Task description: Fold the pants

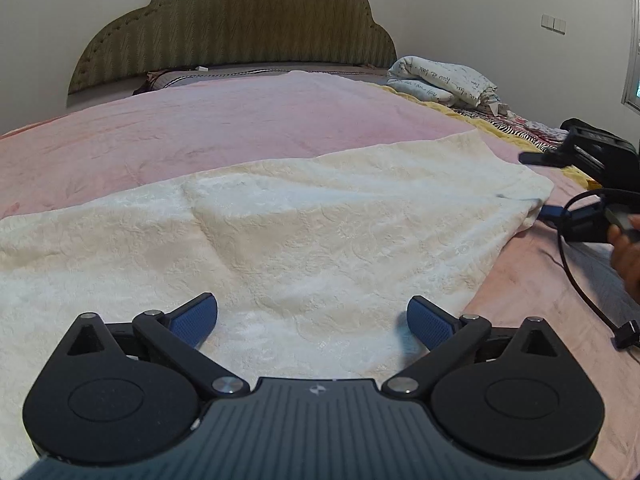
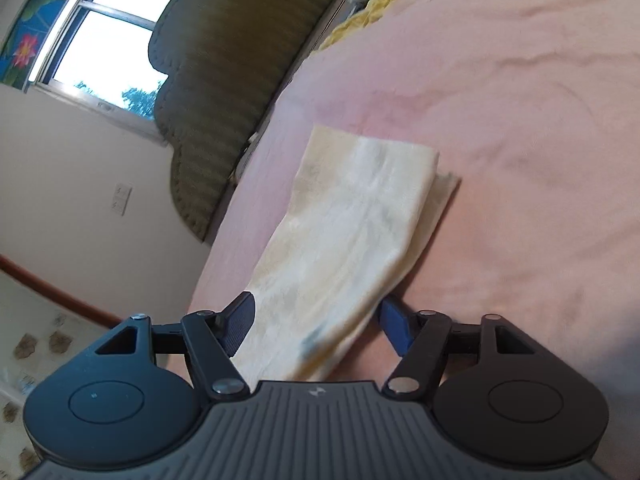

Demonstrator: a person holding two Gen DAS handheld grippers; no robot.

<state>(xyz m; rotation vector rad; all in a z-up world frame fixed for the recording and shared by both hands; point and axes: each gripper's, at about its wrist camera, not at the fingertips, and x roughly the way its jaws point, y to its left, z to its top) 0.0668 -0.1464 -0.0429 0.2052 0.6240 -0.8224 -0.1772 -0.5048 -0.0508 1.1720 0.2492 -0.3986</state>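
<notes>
The cream textured pants [image 1: 304, 224] lie flat across the pink bedspread [image 1: 224, 120], folded lengthwise. My left gripper [image 1: 312, 320] is open, low over the near edge of the cloth, and holds nothing. In the right wrist view the pants [image 2: 352, 232] run away from me as a long strip, one layer on another. My right gripper [image 2: 316, 320] is open with its jaws on either side of the pants' near end, not closed on it. The right gripper also shows in the left wrist view [image 1: 560, 212], at the pants' right end.
A padded olive headboard [image 1: 236, 28] stands at the bed's far end. A rolled printed quilt [image 1: 440, 80] and a yellow blanket [image 1: 496, 128] lie at the far right. A black cable [image 1: 580, 288] trails over the bedspread. A window [image 2: 104, 28] is on the wall.
</notes>
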